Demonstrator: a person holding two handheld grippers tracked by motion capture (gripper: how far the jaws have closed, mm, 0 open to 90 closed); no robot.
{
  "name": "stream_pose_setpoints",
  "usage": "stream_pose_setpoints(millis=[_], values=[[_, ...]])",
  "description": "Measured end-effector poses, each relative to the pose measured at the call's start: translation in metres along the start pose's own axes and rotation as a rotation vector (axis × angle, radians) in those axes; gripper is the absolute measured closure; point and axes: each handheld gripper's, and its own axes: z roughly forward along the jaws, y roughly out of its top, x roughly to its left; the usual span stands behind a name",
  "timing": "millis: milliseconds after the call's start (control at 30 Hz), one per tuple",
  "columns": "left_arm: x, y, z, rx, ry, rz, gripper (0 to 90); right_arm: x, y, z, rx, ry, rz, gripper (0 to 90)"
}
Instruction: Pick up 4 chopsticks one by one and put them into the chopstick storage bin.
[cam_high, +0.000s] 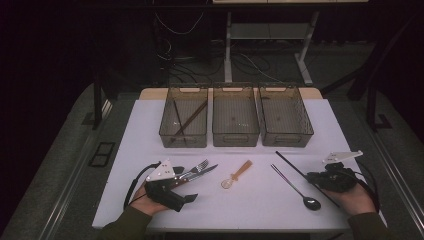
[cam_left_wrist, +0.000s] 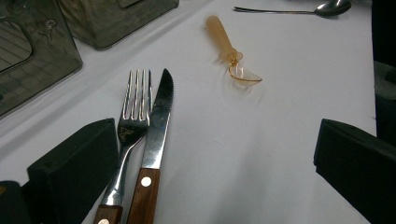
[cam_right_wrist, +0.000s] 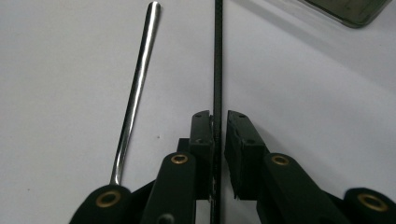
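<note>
Right gripper (cam_right_wrist: 219, 123) sits at the near right of the white desk (cam_high: 150, 120), held in the person's right hand (cam_high: 350, 197). Its jaws are nearly closed around a thin black chopstick (cam_right_wrist: 217, 56); in the right gripper view the stick runs straight between the two pads, against the left pad with a slim gap still showing on the right side, so full clamping cannot be told. The chopstick lies on the desk, slanting from the gripper toward the far left, its far tip near the right bin (cam_high: 285, 117).

Just left of the chopstick lies a metal spoon (cam_high: 296, 188), bowl toward the near edge, handle pointing far-left, roughly parallel to the stick and apart from it.

Left gripper (cam_high: 187, 172) rests at the near left in the left hand (cam_high: 145, 202), jaws wide open, gripping nothing. A fork (cam_left_wrist: 133, 114) and a wood-handled knife (cam_left_wrist: 156, 126) lie side by side, touching, in the gap between the jaws and close to the left jaw in the left gripper view; the pads do not press on them.

An orange plastic spoon (cam_high: 237, 175) lies mid-desk, between the two grippers, well apart from both.

Three clear bins stand in a row at the far side. The left bin (cam_high: 184, 117) holds dark chopsticks (cam_high: 187, 121) lying crossed. Middle bin (cam_high: 235, 117) and right bin each show only a small speck on the floor, too small to tell.
</note>
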Motion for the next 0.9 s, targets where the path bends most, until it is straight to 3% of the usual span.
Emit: stream_pose_setpoints(millis=[600, 900], values=[[-0.0009, 0.0000, 0.0006, 0.000, -0.002, -0.002, 0.0, 0.0013, 0.0008, 0.0023, 0.019, -0.013, -0.028, 86.3], [-0.0006, 0.0001, 0.0009, 0.003, -0.003, 0.006, 0.0, 0.0000, 0.0045, -0.0063, -0.030, -0.002, -0.023, 86.3]])
